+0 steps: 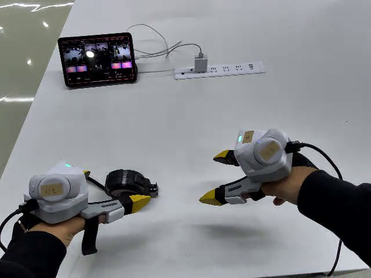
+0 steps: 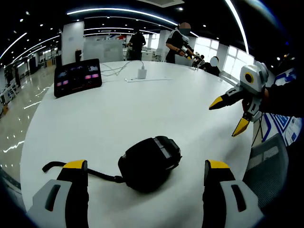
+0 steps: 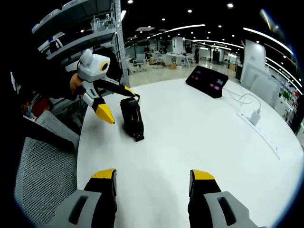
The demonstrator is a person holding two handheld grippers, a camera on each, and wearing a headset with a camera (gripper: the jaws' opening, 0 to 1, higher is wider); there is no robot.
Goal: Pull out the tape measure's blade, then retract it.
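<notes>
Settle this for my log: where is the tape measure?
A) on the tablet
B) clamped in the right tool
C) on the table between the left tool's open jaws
C: the tape measure lies on the table between the left tool's spread jaws.

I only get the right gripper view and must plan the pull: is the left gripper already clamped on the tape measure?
Observer: No. The left gripper view shows the left gripper open, with the tape measure lying between its jaws and touching neither.
Operator: Any blade out?
Observer: None I can see; only a black wrist strap trails from the case past one jaw.
Operator: And my gripper?
Observer: The head view shows the right gripper open, to the tape measure's right, with bare table between them.
</notes>
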